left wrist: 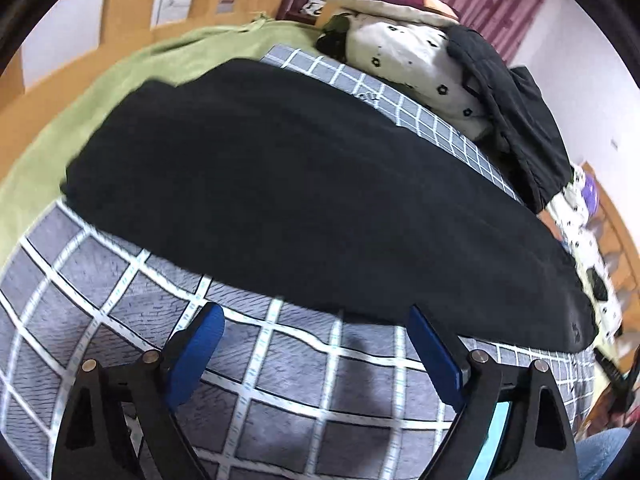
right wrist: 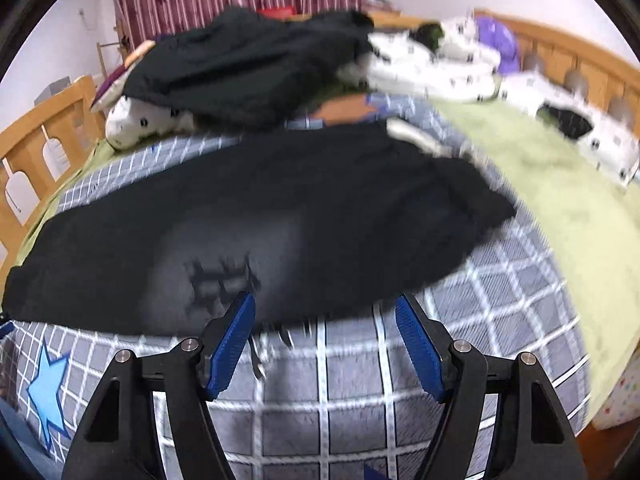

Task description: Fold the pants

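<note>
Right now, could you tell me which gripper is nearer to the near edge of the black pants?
Right. The right gripper has its fingertips at the black pants hem, almost touching; the left gripper hovers just short of it, over the grid mat.

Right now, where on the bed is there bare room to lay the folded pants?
Free: gridded mat in front of the black pants, and green blanket right of them. Crowded: the far side, with heaped dark clothes and spotted bedding.
</note>
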Demonstrator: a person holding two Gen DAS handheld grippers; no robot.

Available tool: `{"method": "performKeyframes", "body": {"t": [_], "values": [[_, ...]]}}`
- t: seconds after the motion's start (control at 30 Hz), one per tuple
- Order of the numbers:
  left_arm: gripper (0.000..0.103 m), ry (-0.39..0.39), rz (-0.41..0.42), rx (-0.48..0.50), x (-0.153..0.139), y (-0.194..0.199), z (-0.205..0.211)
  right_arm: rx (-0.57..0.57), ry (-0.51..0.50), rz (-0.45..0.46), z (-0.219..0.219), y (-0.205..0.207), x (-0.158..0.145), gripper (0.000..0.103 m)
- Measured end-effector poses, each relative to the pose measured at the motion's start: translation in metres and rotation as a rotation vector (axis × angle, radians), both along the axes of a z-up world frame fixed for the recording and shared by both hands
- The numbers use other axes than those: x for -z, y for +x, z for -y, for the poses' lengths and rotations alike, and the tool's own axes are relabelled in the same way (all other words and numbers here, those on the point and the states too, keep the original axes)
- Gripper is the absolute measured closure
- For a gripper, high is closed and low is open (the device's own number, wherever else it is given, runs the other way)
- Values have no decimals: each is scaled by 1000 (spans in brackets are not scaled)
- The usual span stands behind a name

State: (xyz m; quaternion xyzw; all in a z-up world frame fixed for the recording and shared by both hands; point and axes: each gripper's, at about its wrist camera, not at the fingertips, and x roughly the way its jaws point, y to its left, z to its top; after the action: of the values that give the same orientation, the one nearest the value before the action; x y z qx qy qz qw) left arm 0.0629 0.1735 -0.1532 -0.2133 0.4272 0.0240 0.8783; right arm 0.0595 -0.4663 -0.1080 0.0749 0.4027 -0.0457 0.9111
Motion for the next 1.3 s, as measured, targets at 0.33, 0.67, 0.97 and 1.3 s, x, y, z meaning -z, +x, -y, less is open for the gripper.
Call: {"method": "performKeyframes", "body": {"t": [0.33, 0.67, 0.97, 1.3], "values": [[13, -142, 36, -128, 18, 24, -21, 23, 213, -8, 3, 20, 38, 30], [91, -75, 19, -165, -12, 40, -33, 16, 133, 82, -17, 48, -4, 83], [91, 53, 175, -131, -92, 107, -25, -50, 95, 185, -19, 103, -72, 85], [92, 183, 111, -180, -56, 231, -17, -66, 66, 167, -22, 218, -45, 85]]}}
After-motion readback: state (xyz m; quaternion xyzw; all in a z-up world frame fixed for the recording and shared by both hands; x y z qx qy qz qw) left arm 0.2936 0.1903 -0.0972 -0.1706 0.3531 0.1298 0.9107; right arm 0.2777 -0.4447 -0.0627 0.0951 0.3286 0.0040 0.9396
